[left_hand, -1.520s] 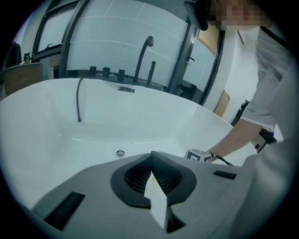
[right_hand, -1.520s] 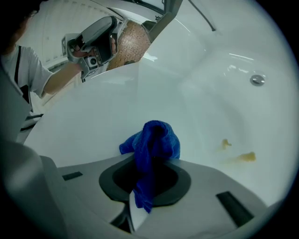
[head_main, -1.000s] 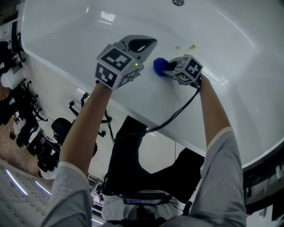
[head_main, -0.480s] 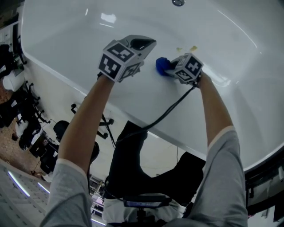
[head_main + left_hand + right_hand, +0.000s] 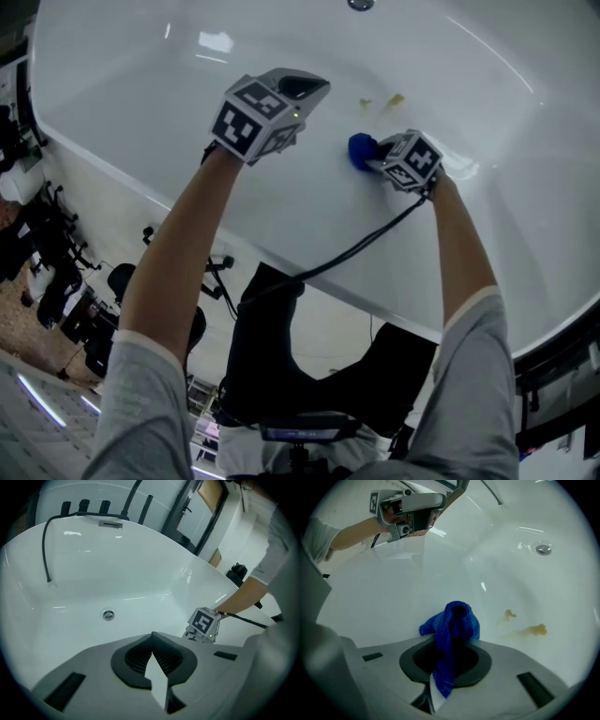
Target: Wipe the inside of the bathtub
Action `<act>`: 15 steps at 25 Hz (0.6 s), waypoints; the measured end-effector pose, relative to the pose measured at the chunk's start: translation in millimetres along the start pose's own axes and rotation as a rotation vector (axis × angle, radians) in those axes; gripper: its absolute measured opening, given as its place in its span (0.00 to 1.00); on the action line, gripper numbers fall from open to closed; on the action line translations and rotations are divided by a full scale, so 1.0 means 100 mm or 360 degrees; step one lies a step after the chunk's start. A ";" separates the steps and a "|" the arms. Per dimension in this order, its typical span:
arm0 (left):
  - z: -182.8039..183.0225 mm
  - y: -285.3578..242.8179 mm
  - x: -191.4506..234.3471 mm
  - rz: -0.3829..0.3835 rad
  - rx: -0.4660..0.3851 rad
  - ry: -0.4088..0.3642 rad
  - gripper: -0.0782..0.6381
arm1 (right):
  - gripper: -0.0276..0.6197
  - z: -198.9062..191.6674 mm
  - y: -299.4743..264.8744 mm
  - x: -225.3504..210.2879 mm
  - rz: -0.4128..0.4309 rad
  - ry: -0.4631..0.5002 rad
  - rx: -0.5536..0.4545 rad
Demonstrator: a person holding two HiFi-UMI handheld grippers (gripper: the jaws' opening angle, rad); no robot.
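Observation:
The white bathtub (image 5: 131, 66) fills the head view. My right gripper (image 5: 377, 156) is shut on a bunched blue cloth (image 5: 361, 150), which rests against the tub's near inner wall. In the right gripper view the blue cloth (image 5: 452, 625) hangs from my right gripper (image 5: 440, 674). Two yellow-brown stains (image 5: 533, 630) lie on the tub wall to the cloth's right. In the head view these stains (image 5: 395, 98) sit just beyond the cloth. My left gripper (image 5: 302, 89) hovers over the tub to the left, shut and holding nothing (image 5: 153, 665).
The round drain (image 5: 108, 615) sits on the tub floor, at the head view's top edge (image 5: 359, 4). A black hose (image 5: 45, 550) and taps (image 5: 84, 506) stand at the tub's far rim. A black cable (image 5: 361, 246) trails from the right gripper. Wheeled stands (image 5: 56, 281) crowd the floor at left.
My right gripper has slid the blue cloth to the right along the tub wall, to just below the stains. The left gripper has stayed nearly in place.

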State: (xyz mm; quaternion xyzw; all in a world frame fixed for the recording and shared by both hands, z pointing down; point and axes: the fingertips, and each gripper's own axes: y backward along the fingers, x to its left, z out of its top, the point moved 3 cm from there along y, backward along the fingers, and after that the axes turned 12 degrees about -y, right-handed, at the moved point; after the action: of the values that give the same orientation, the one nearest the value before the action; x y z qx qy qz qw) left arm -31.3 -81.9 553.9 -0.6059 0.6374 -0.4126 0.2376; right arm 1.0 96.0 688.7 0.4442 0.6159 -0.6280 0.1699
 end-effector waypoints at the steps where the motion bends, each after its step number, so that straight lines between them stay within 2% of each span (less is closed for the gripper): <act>1: -0.02 -0.02 0.00 -0.0004 0.0005 -0.0003 0.11 | 0.13 0.06 -0.04 -0.01 -0.0014 0.0017 0.0006; 10: -0.13 -0.07 0.16 0.0055 0.0006 0.0024 0.11 | 0.13 0.84 -0.43 -0.01 -0.0216 0.0155 0.0021; 12: -0.19 -0.06 0.19 0.0065 0.0020 0.0033 0.11 | 0.13 0.89 -0.47 0.05 -0.0192 0.0154 0.0015; 15: -0.22 -0.03 0.21 0.0064 0.0037 0.0034 0.11 | 0.13 0.78 -0.45 -0.05 -0.0247 0.0085 0.0058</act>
State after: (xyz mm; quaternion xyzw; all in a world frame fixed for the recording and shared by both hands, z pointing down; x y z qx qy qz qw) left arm -50.7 -96.6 572.6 -0.5857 0.6472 -0.4215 0.2460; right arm -57.6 30.8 708.2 0.4146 0.6412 -0.6385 0.0961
